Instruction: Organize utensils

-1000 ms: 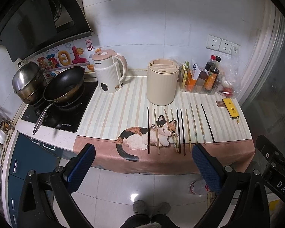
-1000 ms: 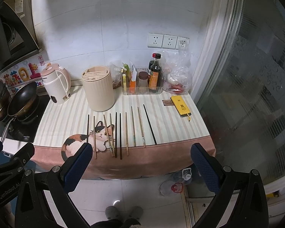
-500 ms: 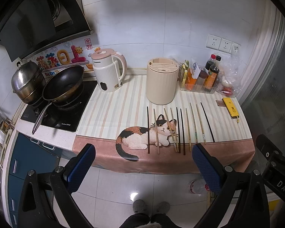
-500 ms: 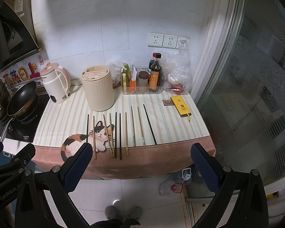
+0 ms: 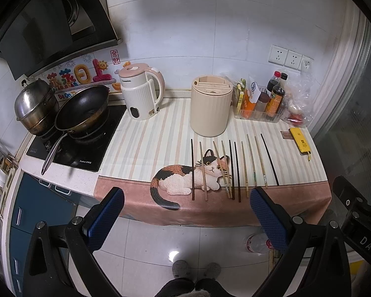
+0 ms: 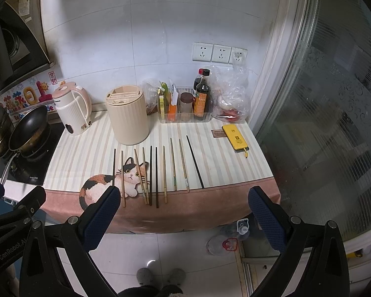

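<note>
Several chopsticks, some pale wood and some dark, lie side by side on the cat-print cloth near the counter's front edge. Behind them stands a cream ribbed utensil holder with slots in its top. My left gripper hangs open in front of the counter, below the chopsticks, holding nothing. My right gripper is also open and empty, level with the cloth's front hem. Each gripper's body shows at the edge of the other's view.
A pink-and-white kettle stands left of the holder. A black pan and a steel pot sit on the hob. A clear tray of sauce bottles, a plastic bag and a yellow phone lie at the right. Glass door on the right.
Both views have shifted very slightly; nothing on the counter has moved and both grippers stay open.
</note>
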`<state>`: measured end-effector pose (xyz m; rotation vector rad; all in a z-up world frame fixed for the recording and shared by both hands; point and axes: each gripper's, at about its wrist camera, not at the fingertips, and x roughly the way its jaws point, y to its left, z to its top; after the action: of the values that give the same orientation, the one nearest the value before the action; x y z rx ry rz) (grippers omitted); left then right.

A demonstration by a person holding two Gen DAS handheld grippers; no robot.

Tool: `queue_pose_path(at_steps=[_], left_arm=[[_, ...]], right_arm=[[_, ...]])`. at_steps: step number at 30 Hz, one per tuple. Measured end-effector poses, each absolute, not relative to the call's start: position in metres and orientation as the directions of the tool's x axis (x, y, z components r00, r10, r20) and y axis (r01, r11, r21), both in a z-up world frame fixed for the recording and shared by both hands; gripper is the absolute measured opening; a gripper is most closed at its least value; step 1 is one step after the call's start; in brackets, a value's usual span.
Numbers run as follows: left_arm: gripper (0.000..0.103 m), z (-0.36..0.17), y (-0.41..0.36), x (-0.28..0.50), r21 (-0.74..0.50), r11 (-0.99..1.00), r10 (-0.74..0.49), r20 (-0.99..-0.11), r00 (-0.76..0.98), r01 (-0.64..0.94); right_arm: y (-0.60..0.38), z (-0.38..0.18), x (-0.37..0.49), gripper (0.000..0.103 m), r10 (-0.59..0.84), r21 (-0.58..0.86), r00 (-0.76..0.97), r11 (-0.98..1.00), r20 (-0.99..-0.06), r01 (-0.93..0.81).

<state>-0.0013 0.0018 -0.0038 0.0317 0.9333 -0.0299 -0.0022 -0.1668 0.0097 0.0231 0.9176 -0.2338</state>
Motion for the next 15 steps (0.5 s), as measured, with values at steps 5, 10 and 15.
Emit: queue_pose_path(at_steps=[5, 10, 15], left_arm=[[0.103, -0.0043, 0.0017, -0.0010, 0.012, 0.999, -0.013, -0.804, 0.594, 0.038], [0.103, -0.0044, 0.0001, 0.0001, 0.015, 0.999, -0.012, -0.802, 0.597, 0.039], [0.103, -0.0043, -0.0034, 0.0009, 0.013, 0.999, -0.013, -0.803, 0.595, 0.039]], right_arm=[[-0.1668, 0.0101, -0.0018, 0.103, -0.191, -0.080, 0.583, 0.974, -0.790, 0.210], [-0.1667, 0.0106, -0.0015, 0.103, -0.189, -0.079, 0.583, 0.975, -0.790, 0.209], [-0.1654, 0.0112, -0.0018, 0.103, -0.191, -0.082, 0.583, 0.974, -0.790, 0.209]])
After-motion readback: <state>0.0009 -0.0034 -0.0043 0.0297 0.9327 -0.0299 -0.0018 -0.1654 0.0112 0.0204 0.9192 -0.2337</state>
